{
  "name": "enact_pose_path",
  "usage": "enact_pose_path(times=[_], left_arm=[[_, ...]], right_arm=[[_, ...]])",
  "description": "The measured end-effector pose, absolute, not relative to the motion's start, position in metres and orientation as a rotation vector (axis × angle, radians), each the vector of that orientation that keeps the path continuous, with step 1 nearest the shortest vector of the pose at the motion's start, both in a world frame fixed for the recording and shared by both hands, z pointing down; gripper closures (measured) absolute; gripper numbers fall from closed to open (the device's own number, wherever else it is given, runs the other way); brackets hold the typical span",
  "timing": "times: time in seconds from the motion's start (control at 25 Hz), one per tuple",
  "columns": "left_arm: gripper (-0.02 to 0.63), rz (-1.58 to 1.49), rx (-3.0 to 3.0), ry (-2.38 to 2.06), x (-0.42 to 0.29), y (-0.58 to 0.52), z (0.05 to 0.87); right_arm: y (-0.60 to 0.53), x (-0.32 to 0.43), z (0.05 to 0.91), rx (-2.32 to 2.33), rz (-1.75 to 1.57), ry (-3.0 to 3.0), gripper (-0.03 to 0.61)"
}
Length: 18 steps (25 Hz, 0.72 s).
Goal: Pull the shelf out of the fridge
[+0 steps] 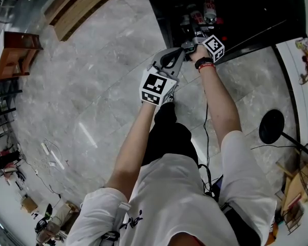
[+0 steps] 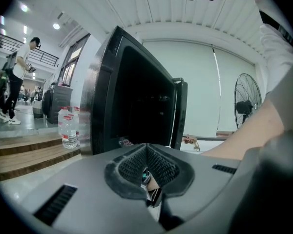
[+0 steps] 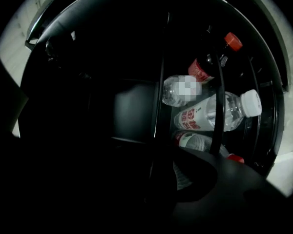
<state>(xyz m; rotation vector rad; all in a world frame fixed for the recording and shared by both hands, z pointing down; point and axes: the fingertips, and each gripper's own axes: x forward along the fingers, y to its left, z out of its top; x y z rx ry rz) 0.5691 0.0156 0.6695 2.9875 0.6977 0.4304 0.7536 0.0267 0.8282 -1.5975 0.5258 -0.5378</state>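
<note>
The black fridge (image 1: 256,9) stands open at the top of the head view, with several bottles (image 1: 197,15) lying inside. My right gripper (image 1: 192,35) reaches into it. In the right gripper view a dark shelf wire (image 3: 158,96) runs straight down into my right gripper (image 3: 154,177), which looks shut on it. Clear bottles (image 3: 217,112) and a red-capped dark bottle (image 3: 210,62) lie on the shelf to the right. My left gripper (image 1: 182,53) hangs just outside the fridge (image 2: 136,101), and its pads (image 2: 158,167) meet with nothing between them.
The fridge door (image 2: 179,113) is swung open. Water bottles (image 2: 68,128) stand on a wooden step (image 2: 24,152) to the left. A standing fan (image 2: 246,101) is at the right, its round base (image 1: 271,126) on the marble floor. A person (image 2: 17,82) stands far off.
</note>
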Motion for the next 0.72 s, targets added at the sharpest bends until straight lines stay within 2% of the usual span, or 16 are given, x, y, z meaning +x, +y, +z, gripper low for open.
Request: enact_pose_path(times=[0.72], left_arm=[[0.597, 0.383, 2.962, 0.700, 0.572, 0.001, 0.677]], right_arm=[[-0.001, 0.814, 0.836, -1.478, -0.433, 0.445, 0.296]])
